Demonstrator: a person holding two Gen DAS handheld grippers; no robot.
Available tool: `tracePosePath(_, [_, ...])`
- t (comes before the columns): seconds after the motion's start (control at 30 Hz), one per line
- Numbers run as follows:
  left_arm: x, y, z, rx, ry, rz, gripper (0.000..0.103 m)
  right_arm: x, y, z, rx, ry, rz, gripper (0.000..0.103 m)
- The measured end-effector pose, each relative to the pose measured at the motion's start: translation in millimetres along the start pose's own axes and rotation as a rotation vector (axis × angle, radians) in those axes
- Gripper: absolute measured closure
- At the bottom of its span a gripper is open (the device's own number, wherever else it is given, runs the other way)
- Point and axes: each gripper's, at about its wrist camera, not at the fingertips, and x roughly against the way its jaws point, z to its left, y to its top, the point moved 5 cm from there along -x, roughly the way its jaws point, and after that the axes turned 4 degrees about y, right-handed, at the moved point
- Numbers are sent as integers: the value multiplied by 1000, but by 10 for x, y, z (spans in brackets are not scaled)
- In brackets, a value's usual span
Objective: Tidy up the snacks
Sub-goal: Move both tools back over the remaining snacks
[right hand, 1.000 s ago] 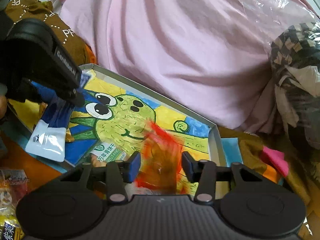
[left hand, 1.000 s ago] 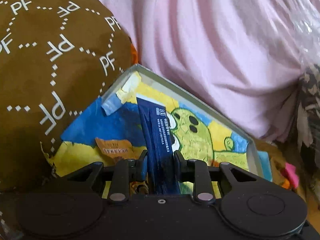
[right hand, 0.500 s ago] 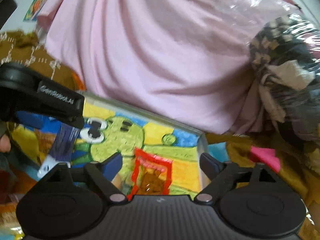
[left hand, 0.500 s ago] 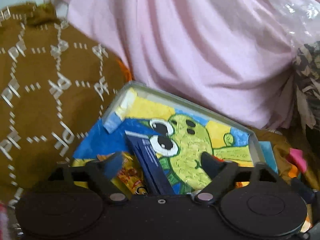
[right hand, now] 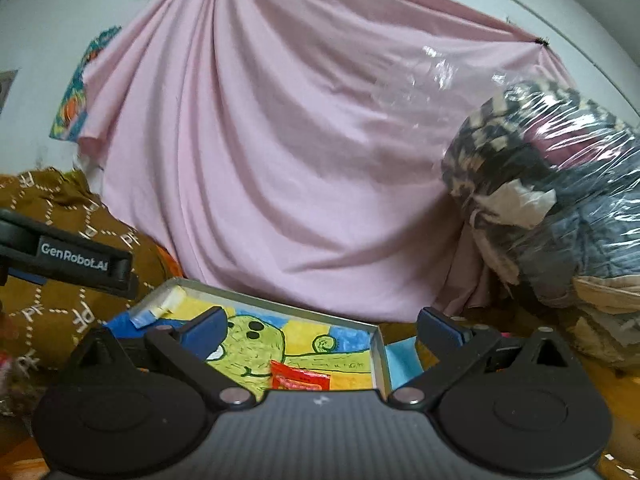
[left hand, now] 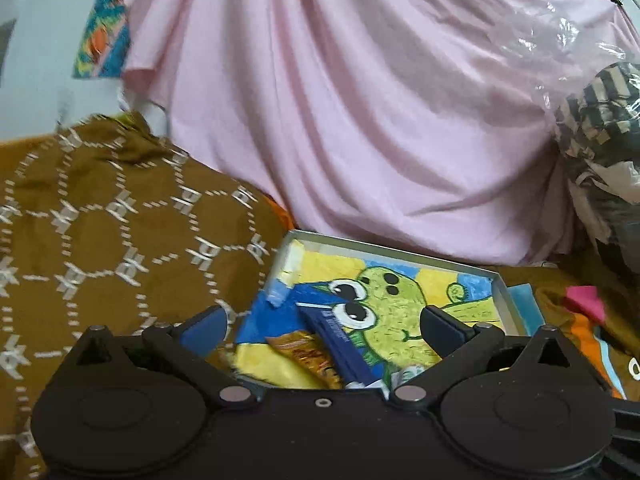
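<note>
Both grippers, left gripper (left hand: pixel 323 322) and right gripper (right hand: pixel 322 330), had just sprung wide and empty, leaving the blue sachet (left hand: pixel 335 338) and red packet (right hand: pixel 300 378) in the tray (left hand: pixel 502 294), light, crinkly, best pinched by an edge.

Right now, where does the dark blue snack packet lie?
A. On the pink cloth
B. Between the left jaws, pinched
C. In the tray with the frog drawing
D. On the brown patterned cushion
C: the dark blue snack packet lies flat in the tray, beside an orange packet.
</note>
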Motion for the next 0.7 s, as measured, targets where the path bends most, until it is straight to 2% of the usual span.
tracePosePath(0.2, [439, -49, 116, -34, 28, -19, 1, 437, 74, -19, -27, 24, -13, 0])
tracePosePath(0.47, [930, -306, 250, -117, 40, 0, 1, 1002, 44, 66, -23, 87, -5, 0])
tracePosePath(0.7, [1260, -551, 344, -193, 48, 49, 1, 1335, -97, 123, -75, 149, 71, 0])
